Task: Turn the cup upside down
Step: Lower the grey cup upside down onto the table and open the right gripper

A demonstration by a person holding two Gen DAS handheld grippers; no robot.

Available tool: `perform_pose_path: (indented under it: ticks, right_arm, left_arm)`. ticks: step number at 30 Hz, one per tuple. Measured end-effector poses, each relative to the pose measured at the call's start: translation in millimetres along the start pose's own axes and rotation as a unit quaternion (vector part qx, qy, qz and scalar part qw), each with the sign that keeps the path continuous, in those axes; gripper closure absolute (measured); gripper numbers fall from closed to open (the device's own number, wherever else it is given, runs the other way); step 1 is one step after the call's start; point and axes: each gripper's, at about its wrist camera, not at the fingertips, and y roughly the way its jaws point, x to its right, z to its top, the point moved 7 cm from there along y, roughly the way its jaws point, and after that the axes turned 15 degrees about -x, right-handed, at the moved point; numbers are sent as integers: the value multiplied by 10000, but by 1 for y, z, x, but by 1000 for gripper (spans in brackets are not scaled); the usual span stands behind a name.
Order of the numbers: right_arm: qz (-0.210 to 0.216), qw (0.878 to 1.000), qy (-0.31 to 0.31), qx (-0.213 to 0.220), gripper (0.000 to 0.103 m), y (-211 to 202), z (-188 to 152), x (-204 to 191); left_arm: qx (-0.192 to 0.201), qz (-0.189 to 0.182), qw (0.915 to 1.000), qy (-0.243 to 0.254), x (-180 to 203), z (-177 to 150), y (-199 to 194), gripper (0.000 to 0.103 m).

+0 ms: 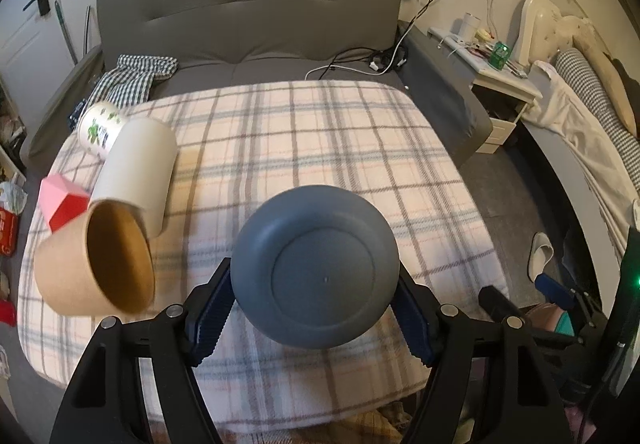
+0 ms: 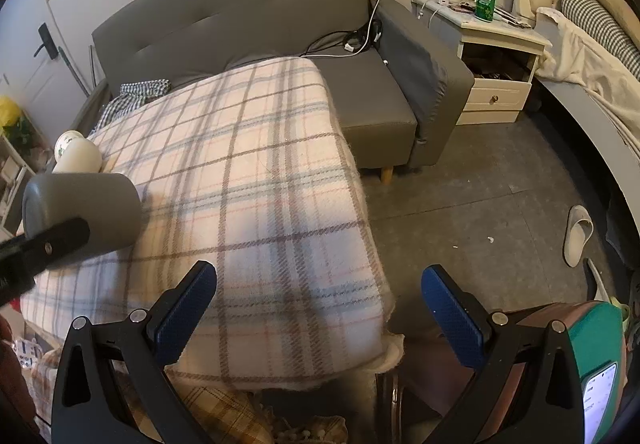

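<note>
The left claw [image 1: 316,308] holds one grey-blue cup [image 1: 316,268] between its two blue pads [image 1: 212,308], closed on the cup's sides. The cup is tipped so that its flat round base faces the left wrist camera, and it hangs above the near middle of the plaid blanket [image 1: 320,148]. In the right wrist view the same cup [image 2: 86,210] shows at the left, lying roughly sideways in the air above the blanket [image 2: 248,180], with one black finger of the left claw across its near side.

The right claw [image 2: 320,308] is wide open and grips nothing; its two blue pads [image 2: 452,316] stand well apart, over the near right corner of the blanket and the floor [image 2: 480,196] beside it.

Three other cups appear at the left of the blanket in the left wrist view. One brown paper cup [image 1: 96,264] shows its open mouth toward the camera. One plain white cup [image 1: 138,172] sits just behind it. One white cup with a green leaf print [image 1: 100,128] sits farther back, touching the plain one. A pink and red box [image 1: 64,204] sits at the left edge, beside the brown cup.

Behind the blanket is one grey sofa [image 1: 248,20] with a checked cloth [image 1: 136,76] on its left. One pale slipper [image 2: 578,234] lies on the floor at the right.
</note>
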Motion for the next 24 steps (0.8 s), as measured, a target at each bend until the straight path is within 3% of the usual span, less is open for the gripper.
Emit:
perform_pose_path:
  ticks: [8, 24]
  right_arm:
    - [14, 10000, 44, -12, 0, 1, 1, 2]
    - [30, 10000, 56, 54, 0, -15, 5, 1]
  left_arm:
    - [-59, -68, 10000, -1, 2, 18, 9, 29]
    - [20, 61, 9999, -80, -2, -1, -2, 28]
